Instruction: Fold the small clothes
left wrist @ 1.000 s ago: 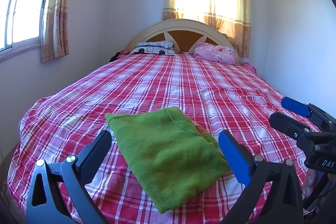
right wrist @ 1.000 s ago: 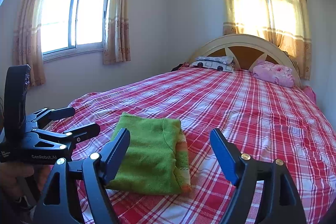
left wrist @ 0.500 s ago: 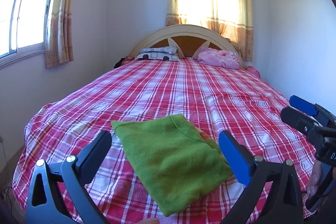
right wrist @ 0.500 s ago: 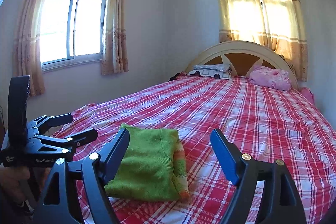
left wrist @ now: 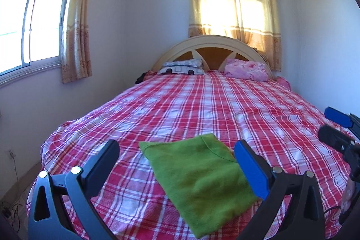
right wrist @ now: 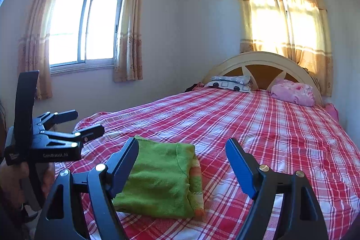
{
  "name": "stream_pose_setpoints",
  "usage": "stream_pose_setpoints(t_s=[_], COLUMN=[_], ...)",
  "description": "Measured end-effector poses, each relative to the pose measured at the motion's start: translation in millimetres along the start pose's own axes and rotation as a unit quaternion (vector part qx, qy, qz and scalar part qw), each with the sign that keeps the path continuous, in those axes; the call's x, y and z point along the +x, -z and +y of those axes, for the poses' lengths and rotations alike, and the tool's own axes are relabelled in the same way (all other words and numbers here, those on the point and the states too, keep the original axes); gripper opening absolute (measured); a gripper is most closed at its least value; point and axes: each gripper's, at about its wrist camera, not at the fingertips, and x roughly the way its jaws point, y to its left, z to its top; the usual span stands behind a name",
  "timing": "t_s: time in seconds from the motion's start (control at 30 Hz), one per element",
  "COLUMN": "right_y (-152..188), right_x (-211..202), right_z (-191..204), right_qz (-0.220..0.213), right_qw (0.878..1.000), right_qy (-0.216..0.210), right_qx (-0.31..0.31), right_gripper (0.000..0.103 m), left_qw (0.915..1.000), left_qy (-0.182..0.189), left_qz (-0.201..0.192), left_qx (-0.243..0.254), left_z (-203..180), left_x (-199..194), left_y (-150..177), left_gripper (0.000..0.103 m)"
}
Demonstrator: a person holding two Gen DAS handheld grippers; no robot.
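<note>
1. Framing the bottom of each wrist view are a gripper's own two fingers: the left gripper (left wrist: 176, 155) and the right gripper (right wrist: 182, 153) both stand spread wide, with nothing pinched between the pads.
2. Both grippers hang just above the near end of the bed (left wrist: 225, 105), apart from the cloth below them (neither pad touches it).
3. From the right wrist view, the left gripper also shows at the left edge as a black frame with its two fingers parted, and part of a hand (right wrist: 11, 181) is wrapped around its grip.
4. From the left wrist view, the right gripper shows at the right edge, one blue pad and one dark finger apart from each other.
5. Lying flat on the near part of the bed is the green garment (left wrist: 198, 174), folded into a compact rectangle; it sits between the two grippers.
6. Its right-hand edge in the right wrist view shows orange and pale stripes (right wrist: 195, 186) where the layers stack (a lining or second colour, I cannot tell which).
7. Under it spreads a red, white and pink checked bedspread (right wrist: 258, 127), smooth apart from a few creases.
8. At the far end lie a grey patterned pillow (left wrist: 182, 66) to the left and a pink pillow (left wrist: 246, 70) to the right, against a cream and brown arched headboard (left wrist: 211, 46).
9. Behind the headboard hangs a lit yellow curtain (left wrist: 234, 12); on the left wall is a window (right wrist: 85, 26) with matching curtains drawn aside.
</note>
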Motion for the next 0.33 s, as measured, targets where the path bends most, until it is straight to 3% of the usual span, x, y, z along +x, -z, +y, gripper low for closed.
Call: stream_pose_setpoints(t_s=[0.33], right_y=[2.8], right_x=[2.6], right_z=[3.1], right_qz=[0.008], right_qw=[1.000], right_qy=[-0.004], right_qx=[-0.003], right_gripper=[0.080], left_qw=[0.9999], left_qy=[-0.006], left_qz=[0.003], left_qx=[-0.009], left_z=[11.2], left_x=[4.8], left_y=[2.4], left_gripper=[0.103])
